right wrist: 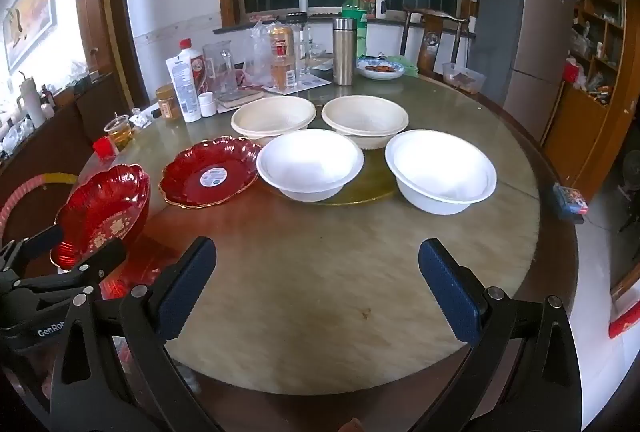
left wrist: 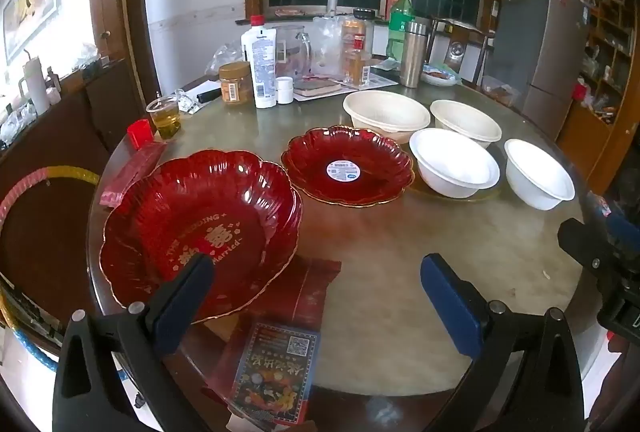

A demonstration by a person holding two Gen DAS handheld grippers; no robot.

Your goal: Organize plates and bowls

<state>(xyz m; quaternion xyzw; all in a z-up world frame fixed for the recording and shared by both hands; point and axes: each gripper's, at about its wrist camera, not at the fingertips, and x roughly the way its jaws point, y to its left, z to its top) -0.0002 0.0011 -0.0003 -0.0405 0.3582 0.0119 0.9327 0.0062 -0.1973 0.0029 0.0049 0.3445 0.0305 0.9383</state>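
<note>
A red scalloped plate with gold lettering (left wrist: 200,228) lies at the table's near left; it also shows in the right wrist view (right wrist: 106,212). A second red plate with a round sticker (left wrist: 346,168) (right wrist: 212,176) lies beyond it. Two cream bowls (left wrist: 386,114) (left wrist: 466,122) stand behind two white bowls (left wrist: 454,164) (left wrist: 538,174). My left gripper (left wrist: 316,286) is open, its left finger over the near plate's rim. My right gripper (right wrist: 318,272) is open and empty above bare table, in front of the white bowls (right wrist: 310,162) (right wrist: 442,168).
Bottles, jars, a steel flask (left wrist: 414,54), a glass of tea (left wrist: 164,114) and a dish of food crowd the table's far side. A red packet and a printed card (left wrist: 278,364) lie at the near edge. A chair and fridge (right wrist: 524,48) stand behind.
</note>
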